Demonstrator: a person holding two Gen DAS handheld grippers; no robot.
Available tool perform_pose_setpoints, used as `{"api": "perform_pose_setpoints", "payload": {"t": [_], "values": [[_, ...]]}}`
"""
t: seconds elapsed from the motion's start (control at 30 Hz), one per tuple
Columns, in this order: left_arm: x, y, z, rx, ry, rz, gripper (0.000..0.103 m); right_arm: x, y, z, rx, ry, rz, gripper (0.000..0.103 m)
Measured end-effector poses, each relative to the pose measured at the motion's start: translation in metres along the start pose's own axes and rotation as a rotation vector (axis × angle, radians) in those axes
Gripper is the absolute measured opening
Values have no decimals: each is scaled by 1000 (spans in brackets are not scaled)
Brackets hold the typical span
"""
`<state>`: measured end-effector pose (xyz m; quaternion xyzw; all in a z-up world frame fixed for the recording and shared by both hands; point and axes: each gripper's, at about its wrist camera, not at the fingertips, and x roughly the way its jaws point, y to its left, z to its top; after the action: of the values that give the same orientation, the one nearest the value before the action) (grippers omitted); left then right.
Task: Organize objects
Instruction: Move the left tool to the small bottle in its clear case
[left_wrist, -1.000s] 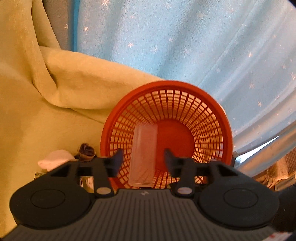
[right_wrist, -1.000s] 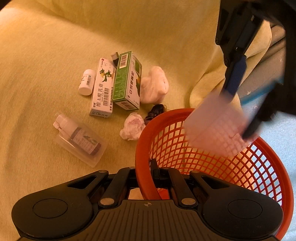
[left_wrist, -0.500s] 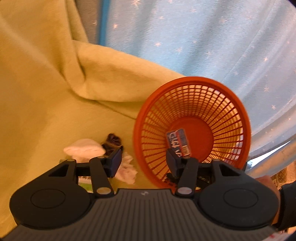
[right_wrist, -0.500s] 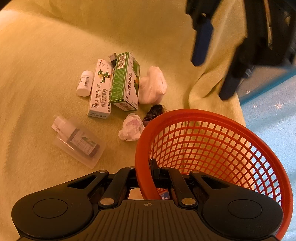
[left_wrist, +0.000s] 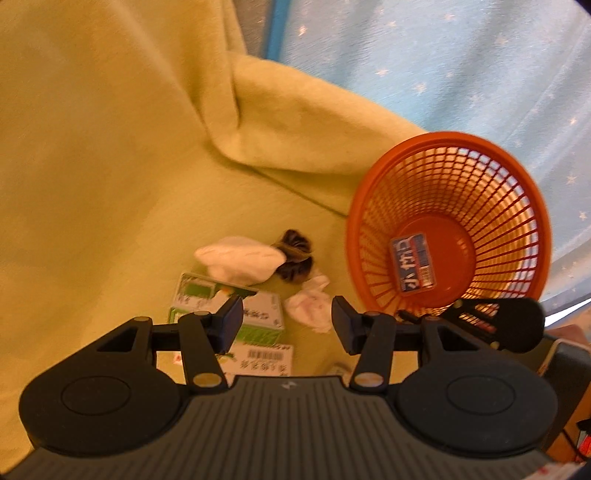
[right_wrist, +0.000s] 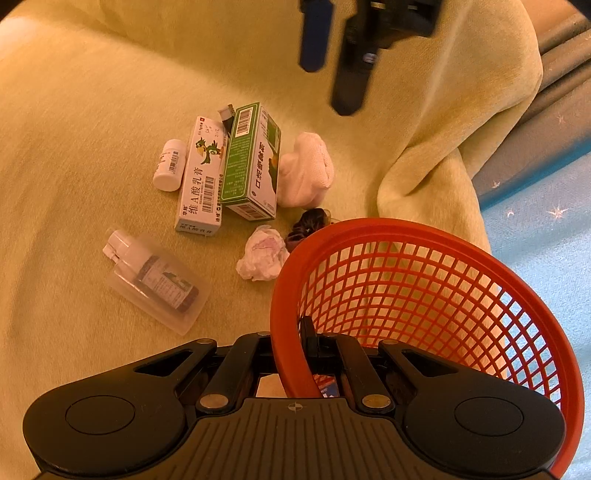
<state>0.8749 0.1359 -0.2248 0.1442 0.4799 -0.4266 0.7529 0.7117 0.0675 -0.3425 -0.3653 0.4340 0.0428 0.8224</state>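
One claw steadies the basket while the other hangs free over the clutter.

The right claw is clamped on the near rim of the orange basket, apparently to keep it tipped and steady on the soft yellow blanket. One blue-labelled packet lies in its bottom. The left claw hovers with its jaws apart and nothing between them, above the crumpled tissue and green box. I'd guess either is next. The white bottle and bagged bottle wait further off.
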Motion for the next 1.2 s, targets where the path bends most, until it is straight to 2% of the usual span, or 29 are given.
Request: {"api": "perform_pose_setpoints", "payload": {"t": [0.23, 0.77, 1.2], "values": [[7, 10, -10, -24, 39, 48, 48, 0, 0, 0, -4, 0, 0, 0], [22, 23, -36, -21, 111, 89, 56, -1, 1, 0, -7, 1, 3, 1], [36, 24, -56, -14, 163, 81, 58, -2, 0, 0, -9, 2, 6, 1]]}}
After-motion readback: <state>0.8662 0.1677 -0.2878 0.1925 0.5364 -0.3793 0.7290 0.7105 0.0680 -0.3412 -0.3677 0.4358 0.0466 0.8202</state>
